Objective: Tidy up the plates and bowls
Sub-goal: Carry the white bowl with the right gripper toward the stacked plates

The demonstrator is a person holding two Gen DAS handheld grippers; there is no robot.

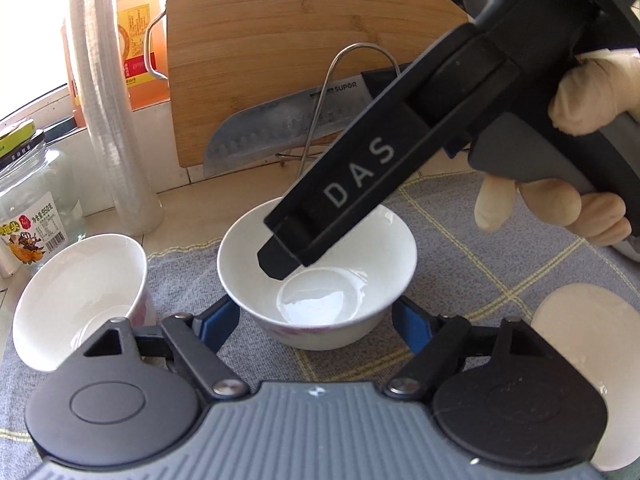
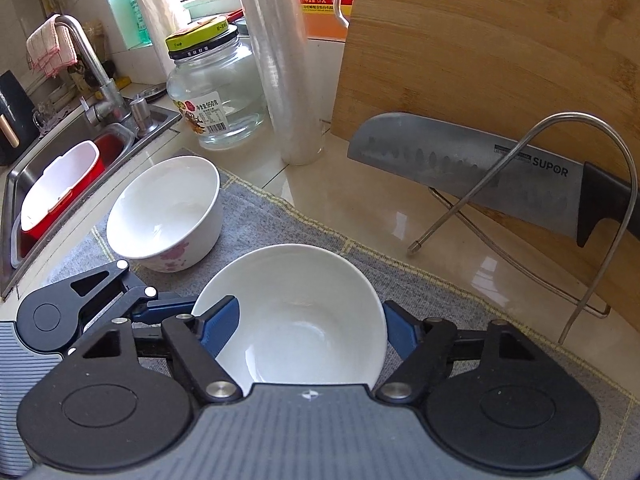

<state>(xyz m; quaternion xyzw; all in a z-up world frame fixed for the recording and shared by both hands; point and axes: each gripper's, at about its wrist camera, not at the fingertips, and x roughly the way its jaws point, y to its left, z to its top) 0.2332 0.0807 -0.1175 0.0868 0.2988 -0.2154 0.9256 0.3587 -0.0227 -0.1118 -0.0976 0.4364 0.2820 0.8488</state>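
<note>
Surveying, largest thing down to smallest:
Cutting board: bamboo cutting board stands upright at the back of the counter; a SUPOR knife leans against it behind a wire stand
Mat: grey checked mat carries the crockery
Far bowl: white bowl with pink flowers sits upright on the mat's sink-side edge, untouched, well apart from both tools
Near bowl: white bowl upright on the mat, between the two tools; no other bowl inside it
Plate: edge of a white plate lies on the mat at the right of the left wrist view; only partly seen
Right gripper: right gripper has its jaws spread wide; one blue pad reaches over the bowl's rim into the bowl, the other stands outside the wall; no squeeze yet
Left gripper: left gripper also spread, its pads flanking the same bowl low at the sides; contact cannot be told
Progress: judged early; both bowls and the plate lie separate, nothing nested or stacked; one bowl merely approached
Left to do: likely grasp the near bowl by its wall, nest it with the flowered bowl, then deal with the plate
</note>
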